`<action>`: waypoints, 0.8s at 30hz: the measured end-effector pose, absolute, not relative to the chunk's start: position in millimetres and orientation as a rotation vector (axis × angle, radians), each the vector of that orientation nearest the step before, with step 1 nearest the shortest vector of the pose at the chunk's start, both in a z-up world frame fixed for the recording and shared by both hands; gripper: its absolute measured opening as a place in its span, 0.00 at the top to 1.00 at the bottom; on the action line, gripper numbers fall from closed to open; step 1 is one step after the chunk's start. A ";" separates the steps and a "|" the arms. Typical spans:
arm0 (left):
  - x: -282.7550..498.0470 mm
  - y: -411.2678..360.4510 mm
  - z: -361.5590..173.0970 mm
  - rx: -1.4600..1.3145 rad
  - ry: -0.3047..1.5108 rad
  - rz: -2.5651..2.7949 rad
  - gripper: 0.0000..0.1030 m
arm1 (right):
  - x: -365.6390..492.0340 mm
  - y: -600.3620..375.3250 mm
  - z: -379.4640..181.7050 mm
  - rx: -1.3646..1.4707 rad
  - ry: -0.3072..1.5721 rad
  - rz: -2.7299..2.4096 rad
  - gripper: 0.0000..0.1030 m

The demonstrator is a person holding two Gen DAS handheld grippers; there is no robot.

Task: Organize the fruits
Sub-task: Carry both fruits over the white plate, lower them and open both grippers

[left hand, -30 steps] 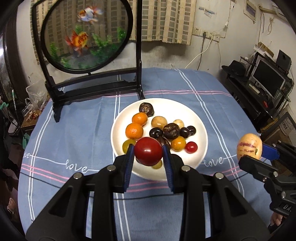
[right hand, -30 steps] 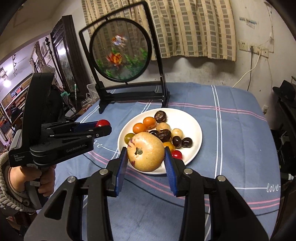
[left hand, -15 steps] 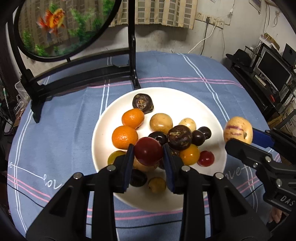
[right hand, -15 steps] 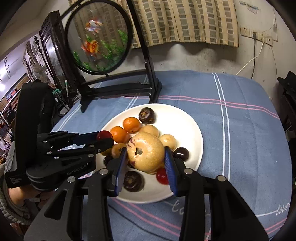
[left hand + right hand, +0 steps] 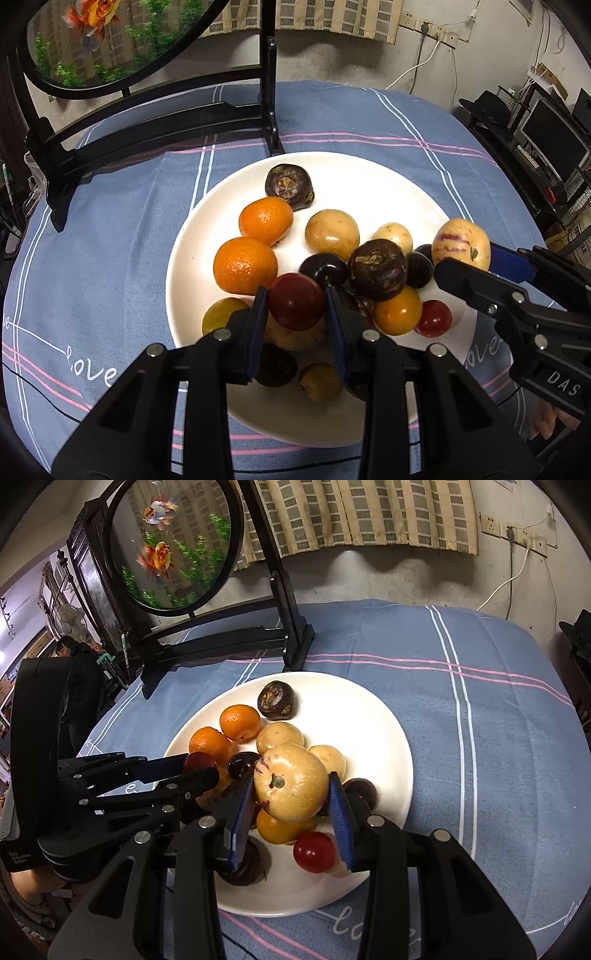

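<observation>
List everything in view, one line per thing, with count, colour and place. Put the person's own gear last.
plate: one, white, centre of the table.
tablecloth: one, blue with white and pink stripes, covering the table.
oranges: two, orange, left side of the plate.
dark wrinkled fruits: at least two, brown-purple, one at the far rim, one mid-plate.
tan round fruits: two, beige, plate centre.
small red tomato: one, red, on the plate's right edge.
fish screen: one, round, in a black stand behind the plate.
red tomato: one, dark red, between the left jaws.
striped melon: one, cream with purple streaks, between the right jaws.
left gripper: black, blue pads, over the plate.
right gripper: black, blue pads, over the plate.
</observation>
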State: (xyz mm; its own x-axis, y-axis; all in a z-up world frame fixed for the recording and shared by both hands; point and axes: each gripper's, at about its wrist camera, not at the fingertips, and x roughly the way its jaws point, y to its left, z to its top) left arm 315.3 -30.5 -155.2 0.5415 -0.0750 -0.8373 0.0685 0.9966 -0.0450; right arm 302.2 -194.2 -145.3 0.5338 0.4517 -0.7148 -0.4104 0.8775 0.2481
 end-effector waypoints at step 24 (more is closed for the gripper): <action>405.1 -40.9 -157.9 -0.005 0.983 -0.089 0.61 | 378.2 -196.0 -164.9 0.030 0.910 0.405 0.39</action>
